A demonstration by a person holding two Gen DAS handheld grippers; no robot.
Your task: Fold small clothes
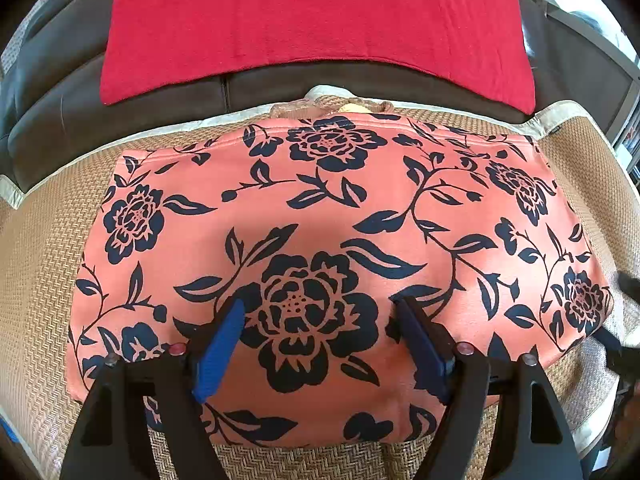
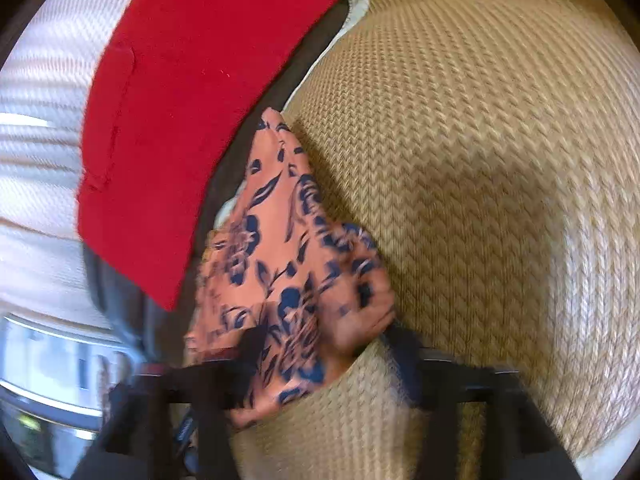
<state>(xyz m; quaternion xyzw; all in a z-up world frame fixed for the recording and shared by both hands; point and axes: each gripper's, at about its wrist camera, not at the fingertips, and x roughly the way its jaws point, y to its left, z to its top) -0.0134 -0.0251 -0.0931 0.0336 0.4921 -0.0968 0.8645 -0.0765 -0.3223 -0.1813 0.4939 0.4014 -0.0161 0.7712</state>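
While the floral garment [image 1: 320, 216] is lying flat on the woven mat [image 1: 44, 240], long axis running left to right, the left gripper [image 1: 320, 316] is hovering wide open over its near middle, gripping nothing. Further right, the right gripper [image 2: 324, 348] is standing open astride the garment's right corner, nearer that edge.

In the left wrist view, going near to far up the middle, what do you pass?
Left gripper, jaws open → floral garment spread flat on the woven mat → the mat's pale far border → dark sofa → red cloth.
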